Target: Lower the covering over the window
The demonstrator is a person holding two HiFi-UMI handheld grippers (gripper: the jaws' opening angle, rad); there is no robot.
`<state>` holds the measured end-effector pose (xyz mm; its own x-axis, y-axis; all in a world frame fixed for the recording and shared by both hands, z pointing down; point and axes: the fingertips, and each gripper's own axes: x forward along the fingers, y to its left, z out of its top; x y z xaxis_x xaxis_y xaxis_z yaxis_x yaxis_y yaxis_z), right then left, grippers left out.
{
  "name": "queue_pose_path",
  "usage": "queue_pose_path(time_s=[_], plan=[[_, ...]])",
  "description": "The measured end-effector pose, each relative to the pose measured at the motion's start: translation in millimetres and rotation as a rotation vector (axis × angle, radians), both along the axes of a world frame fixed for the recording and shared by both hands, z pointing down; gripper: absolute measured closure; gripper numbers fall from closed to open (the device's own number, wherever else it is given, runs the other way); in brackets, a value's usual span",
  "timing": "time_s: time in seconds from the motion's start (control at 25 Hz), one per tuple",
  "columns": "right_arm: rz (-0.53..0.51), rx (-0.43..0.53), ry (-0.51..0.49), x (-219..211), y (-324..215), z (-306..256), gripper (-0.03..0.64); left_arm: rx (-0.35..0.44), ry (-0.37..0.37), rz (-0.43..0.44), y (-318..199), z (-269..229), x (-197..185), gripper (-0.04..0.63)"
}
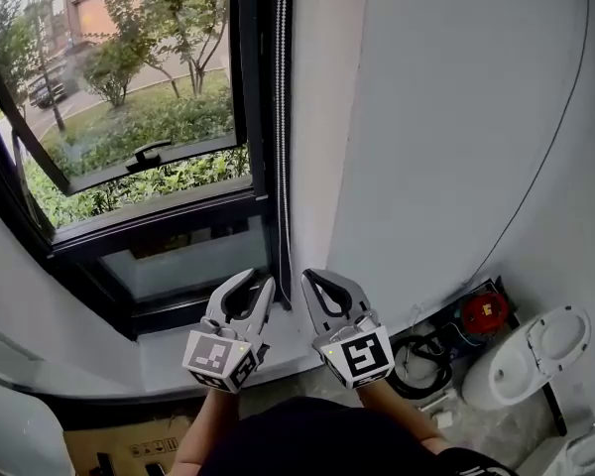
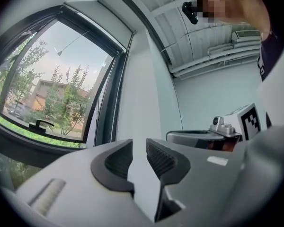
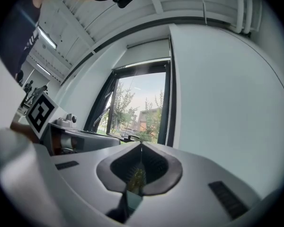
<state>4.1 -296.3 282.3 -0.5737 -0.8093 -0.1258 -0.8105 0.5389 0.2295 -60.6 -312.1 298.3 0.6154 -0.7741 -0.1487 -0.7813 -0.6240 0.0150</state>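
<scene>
Since the blind's bead chain hangs beside the uncovered window at roughly 12 o'clock from my hands, I'm holding both tongs just under it, left tongs apart with nothing between them, right tongs pressed together and empty, probably lining up a grab.

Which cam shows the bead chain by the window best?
Head view: the chain hangs full length along the window frame's right side, beads distinct. Right gripper view shows only a thin pale line. Left gripper view: can't tell it from the frame.
</scene>
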Motion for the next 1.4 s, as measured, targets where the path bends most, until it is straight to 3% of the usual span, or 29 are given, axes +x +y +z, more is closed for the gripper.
queue_pose_path(time_s=[0.44,0.84,1.4], plan=[[0.044,0.013,-0.001,-2,-25,-5,0.604,0.004,0.009,0.063,-64,-13,17,0.502],[0.048,0.026,0.004,-9,-34,-11,0.604,-0.007,-0.019,0.032,-113,-15,15,0.502],[0.046,0.036,0.003,-10,-42,-15,0.604,-0.012,-0.210,-0.029,-192,5,49,0.494]])
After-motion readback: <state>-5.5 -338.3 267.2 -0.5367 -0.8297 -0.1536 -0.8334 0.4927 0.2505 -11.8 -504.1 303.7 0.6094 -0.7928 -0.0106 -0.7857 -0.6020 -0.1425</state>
